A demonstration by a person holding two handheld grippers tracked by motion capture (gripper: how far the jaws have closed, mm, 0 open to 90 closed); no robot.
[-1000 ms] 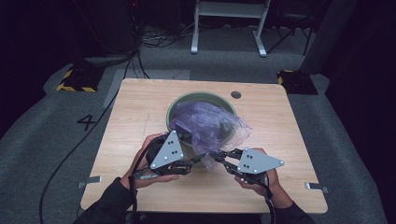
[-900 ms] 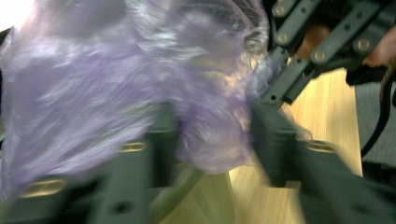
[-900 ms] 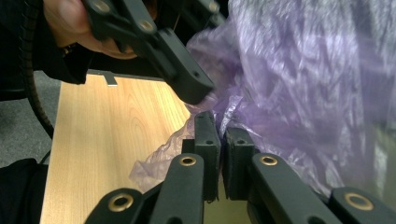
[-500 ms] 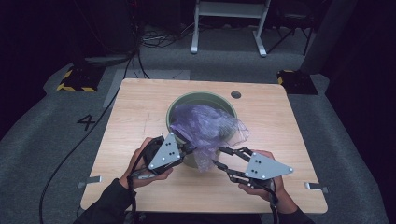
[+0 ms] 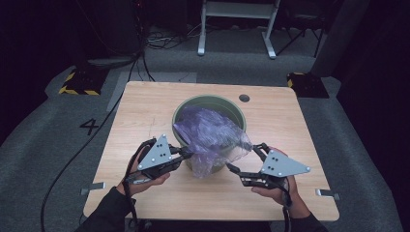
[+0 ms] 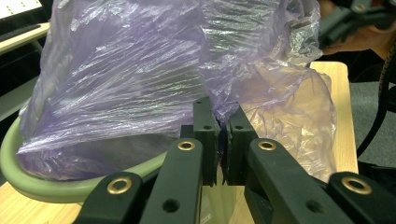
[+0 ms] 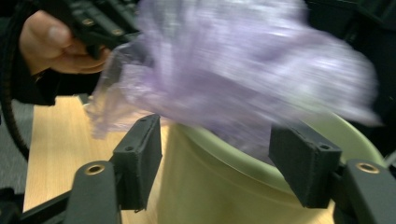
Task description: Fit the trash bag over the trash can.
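A crumpled purple plastic bag (image 5: 212, 133) sits in a pale green bucket (image 5: 208, 99) and spills over its near rim. My left gripper (image 5: 189, 155) is shut on a fold of the bag at the bucket's near left side; in the left gripper view the gripper (image 6: 223, 123) pinches the film of the bag (image 6: 140, 70) above the bucket rim (image 6: 28, 182). My right gripper (image 5: 242, 155) stands open at the bag's right edge, its jaws just having been opening. In the right gripper view the gripper (image 7: 224, 140) frames the blurred bag (image 7: 243, 70) and the bucket (image 7: 210, 186), with no pad pressing on either.
The bucket stands mid-table on a wooden table (image 5: 145, 111) with a small round hole (image 5: 244, 98) at the far right. Bare wood lies on both sides and near the front edge. A dark floor, cables and a white stand (image 5: 237, 29) lie beyond.
The right gripper has let go of the bag, opened and drawn back to the right. The left gripper has closed on the bag's near fold. The bag has slumped over the near rim.
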